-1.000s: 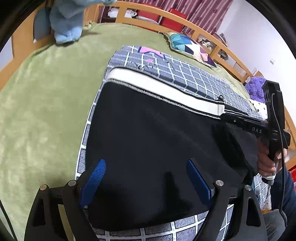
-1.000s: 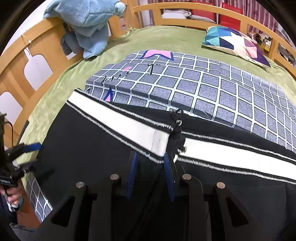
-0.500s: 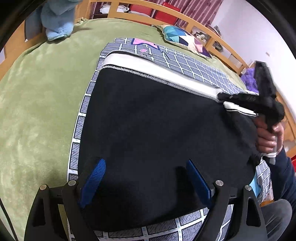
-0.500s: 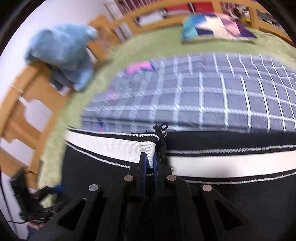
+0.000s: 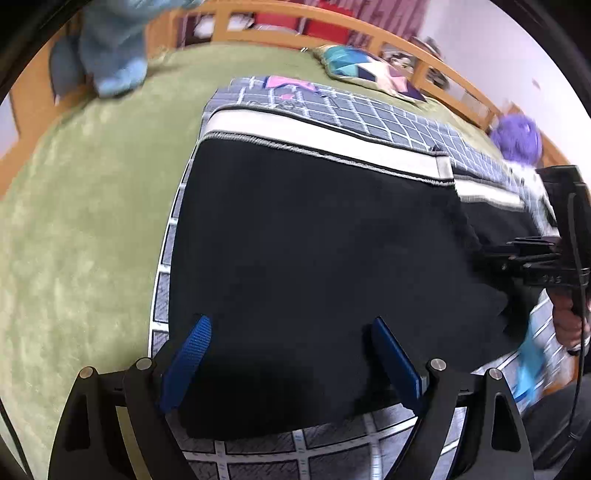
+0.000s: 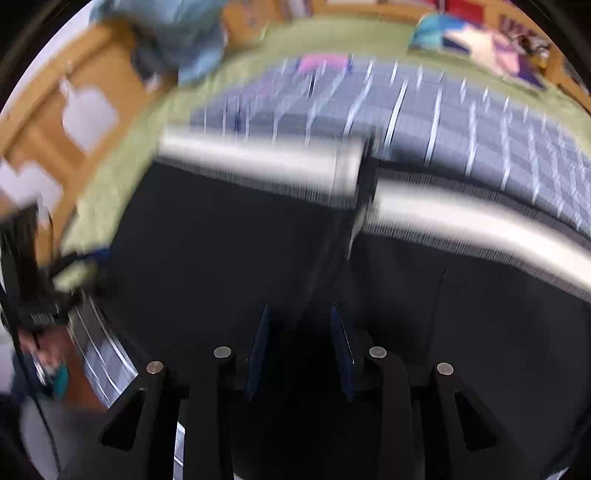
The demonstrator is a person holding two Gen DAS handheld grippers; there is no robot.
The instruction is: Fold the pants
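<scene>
Black pants (image 5: 314, 236) with a white side stripe (image 5: 332, 142) lie folded on a grey checked sheet (image 5: 388, 118). My left gripper (image 5: 291, 345) is open, its blue pads over the near edge of the black fabric, holding nothing. My right gripper (image 6: 301, 336) is open above the black fabric (image 6: 221, 251), below the stripe (image 6: 258, 158); it also shows at the right of the left wrist view (image 5: 535, 258), at the fold's right edge. The right wrist view is blurred by motion.
A green blanket (image 5: 85, 206) covers the bed inside a wooden rail (image 5: 369, 33). A blue plush (image 5: 118, 55) sits far left, a patterned pillow (image 5: 369, 70) at the back, a purple plush (image 5: 517, 136) far right. My left gripper shows at the left (image 6: 33, 295).
My right gripper was shut on the pants' stripe edge half a second ago; it has opened, let go and drawn back toward me. The left gripper stays open over the near edge.
</scene>
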